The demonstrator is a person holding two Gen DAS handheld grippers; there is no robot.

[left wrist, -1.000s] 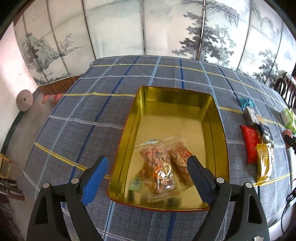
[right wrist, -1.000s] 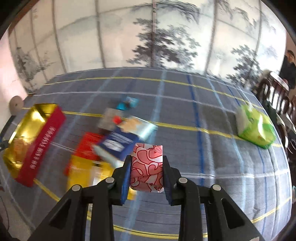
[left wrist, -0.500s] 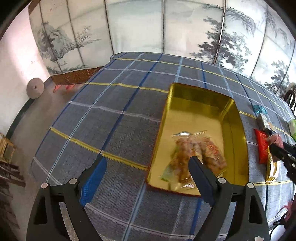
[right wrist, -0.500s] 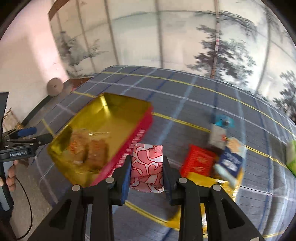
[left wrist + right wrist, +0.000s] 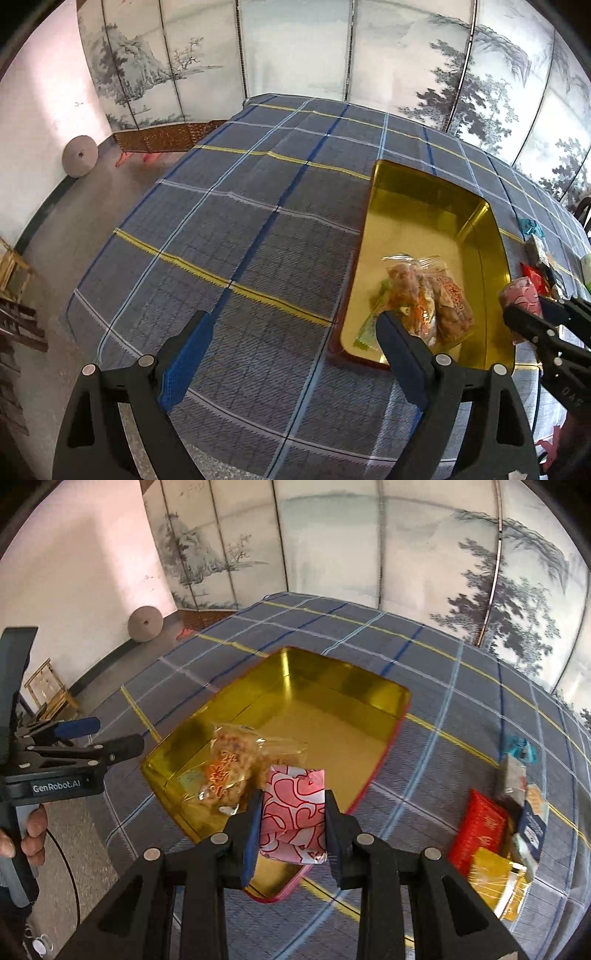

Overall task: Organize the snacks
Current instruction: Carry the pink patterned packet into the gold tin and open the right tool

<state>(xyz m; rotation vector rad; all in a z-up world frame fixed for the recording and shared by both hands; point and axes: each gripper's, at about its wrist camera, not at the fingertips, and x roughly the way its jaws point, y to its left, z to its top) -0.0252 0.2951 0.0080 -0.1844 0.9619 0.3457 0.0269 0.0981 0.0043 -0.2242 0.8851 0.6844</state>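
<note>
A gold tin (image 5: 343, 686) with red outer walls sits on the plaid tablecloth; it also shows in the left wrist view (image 5: 436, 192). A clear bag of snacks (image 5: 236, 760) lies in its near end, also in the left wrist view (image 5: 432, 295). My right gripper (image 5: 291, 812) is shut on a pink and white packet (image 5: 295, 808) and holds it above the tin's near edge. In the left wrist view the packet (image 5: 521, 295) hangs at the tin's right rim. My left gripper (image 5: 291, 343) is open and empty, left of the tin.
Several loose snacks lie right of the tin: a red pack (image 5: 480, 827), a yellow pack (image 5: 495, 878), a blue box (image 5: 532, 827) and a teal wrapper (image 5: 519, 746). A painted folding screen (image 5: 369, 542) stands behind the table. The table's left edge (image 5: 110, 236) drops to the floor.
My right gripper has carried the pink packet left from the snack pile to above the tin. My left gripper has drawn back to the left, away from the tin.
</note>
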